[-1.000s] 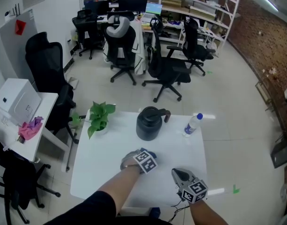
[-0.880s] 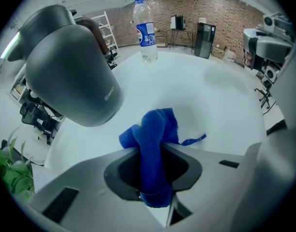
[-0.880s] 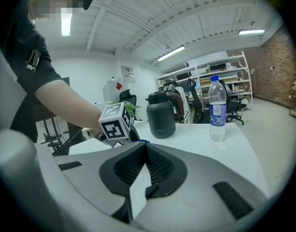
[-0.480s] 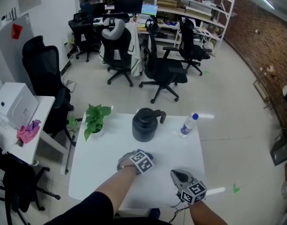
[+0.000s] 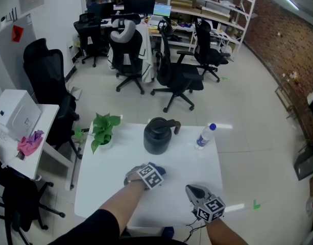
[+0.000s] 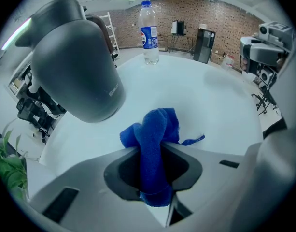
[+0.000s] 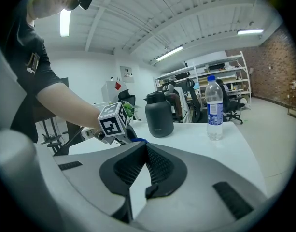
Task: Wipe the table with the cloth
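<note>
A blue cloth [image 6: 156, 129] is bunched up and clamped between the jaws of my left gripper [image 6: 155, 153], its free end pressed on the white table [image 6: 205, 100]. In the head view the left gripper [image 5: 154, 172] is low over the table's middle, just in front of the dark jug, and the cloth [image 5: 161, 170] peeks out at its tip. My right gripper [image 5: 191, 189] hovers near the front right of the table [image 5: 105, 188]. Its jaws [image 7: 146, 151] are shut with nothing between them, and past them I see the left gripper's marker cube [image 7: 113, 122].
A dark grey jug [image 5: 157, 135] stands at the back middle of the table, a water bottle [image 5: 205, 136] at the back right and a potted plant [image 5: 102, 129] at the back left. Office chairs [image 5: 176, 78] and a side desk [image 5: 18, 137] surround it.
The left gripper has slid a little to the left across the table with the cloth in it. The right gripper has stayed where it was.
</note>
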`<act>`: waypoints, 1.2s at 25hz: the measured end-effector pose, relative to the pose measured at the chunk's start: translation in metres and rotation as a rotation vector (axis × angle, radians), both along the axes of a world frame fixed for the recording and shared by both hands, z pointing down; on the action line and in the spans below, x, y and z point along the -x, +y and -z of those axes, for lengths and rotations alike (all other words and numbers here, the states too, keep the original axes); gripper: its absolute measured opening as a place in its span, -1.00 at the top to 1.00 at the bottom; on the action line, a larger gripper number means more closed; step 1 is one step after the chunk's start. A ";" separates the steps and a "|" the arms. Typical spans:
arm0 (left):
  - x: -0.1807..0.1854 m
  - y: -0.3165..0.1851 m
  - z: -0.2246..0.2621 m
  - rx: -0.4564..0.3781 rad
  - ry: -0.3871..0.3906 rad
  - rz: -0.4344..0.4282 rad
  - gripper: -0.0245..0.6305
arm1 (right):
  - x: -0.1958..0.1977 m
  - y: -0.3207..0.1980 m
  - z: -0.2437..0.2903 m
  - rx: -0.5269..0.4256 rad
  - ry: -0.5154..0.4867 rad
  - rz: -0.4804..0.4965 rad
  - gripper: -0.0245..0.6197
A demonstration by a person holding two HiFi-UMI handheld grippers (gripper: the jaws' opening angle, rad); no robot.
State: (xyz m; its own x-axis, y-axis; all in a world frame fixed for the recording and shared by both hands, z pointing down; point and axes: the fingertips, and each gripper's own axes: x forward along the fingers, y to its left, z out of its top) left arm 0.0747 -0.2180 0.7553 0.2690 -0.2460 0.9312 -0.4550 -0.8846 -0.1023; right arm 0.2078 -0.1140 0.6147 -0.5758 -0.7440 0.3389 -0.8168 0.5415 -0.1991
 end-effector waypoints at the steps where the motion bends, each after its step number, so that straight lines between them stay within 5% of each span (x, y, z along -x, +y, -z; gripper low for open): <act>1: 0.005 0.000 0.000 0.002 -0.003 0.002 0.70 | 0.001 0.000 0.000 0.000 0.001 0.001 0.91; 12: 0.069 -0.013 0.002 0.016 -0.002 0.114 0.70 | 0.010 -0.010 -0.001 -0.006 -0.004 0.018 0.91; 18: 0.011 -0.009 0.019 0.009 0.155 0.129 0.70 | 0.004 -0.013 -0.001 -0.004 -0.006 0.013 0.91; 22: -0.034 0.001 0.012 -0.008 0.154 0.061 0.70 | 0.004 -0.013 0.001 -0.002 -0.006 0.009 0.91; 30: -0.003 -0.006 0.003 -0.005 0.132 0.058 0.70 | 0.004 -0.019 -0.001 0.003 -0.004 0.009 0.91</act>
